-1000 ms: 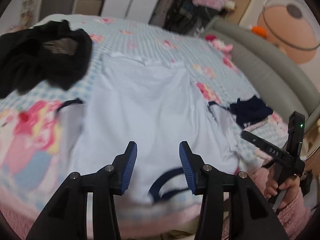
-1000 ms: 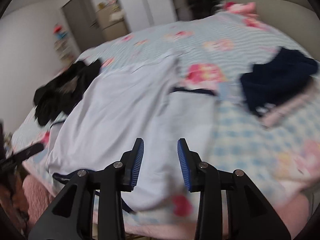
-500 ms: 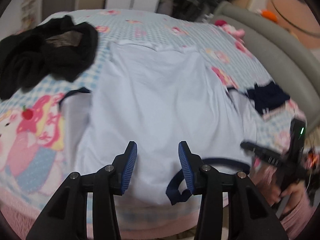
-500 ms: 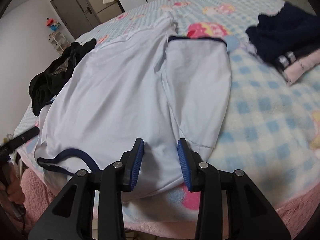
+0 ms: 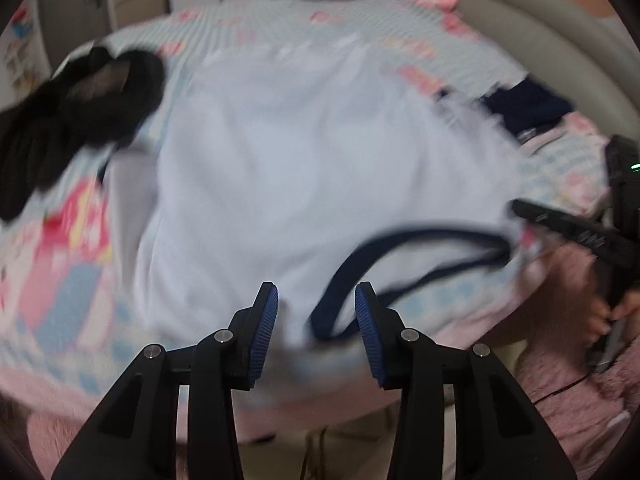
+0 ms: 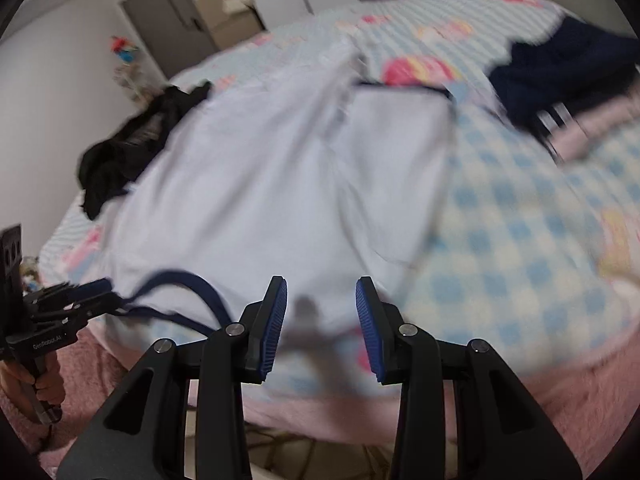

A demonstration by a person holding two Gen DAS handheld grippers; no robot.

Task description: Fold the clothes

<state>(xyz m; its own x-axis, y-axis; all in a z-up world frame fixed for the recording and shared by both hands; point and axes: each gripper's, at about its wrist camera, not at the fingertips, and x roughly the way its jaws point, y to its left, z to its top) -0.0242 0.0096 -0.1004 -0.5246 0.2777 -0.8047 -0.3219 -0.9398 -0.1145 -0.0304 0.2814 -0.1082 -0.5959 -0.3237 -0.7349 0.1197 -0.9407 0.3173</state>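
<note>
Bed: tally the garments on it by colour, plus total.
Pale blue: 1, the T-shirt with navy neck trim, spread flat.
Black: 1, the crumpled garment at the far left.
Navy: 1, the bundle at the far right.
Pink: 1, the folded piece beside the navy bundle.
Total: 4

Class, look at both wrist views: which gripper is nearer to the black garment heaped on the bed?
Left. The black garment lies past the shirt's left edge, on the left gripper side; the right gripper is at the shirt's opposite shoulder, farther away.
</note>
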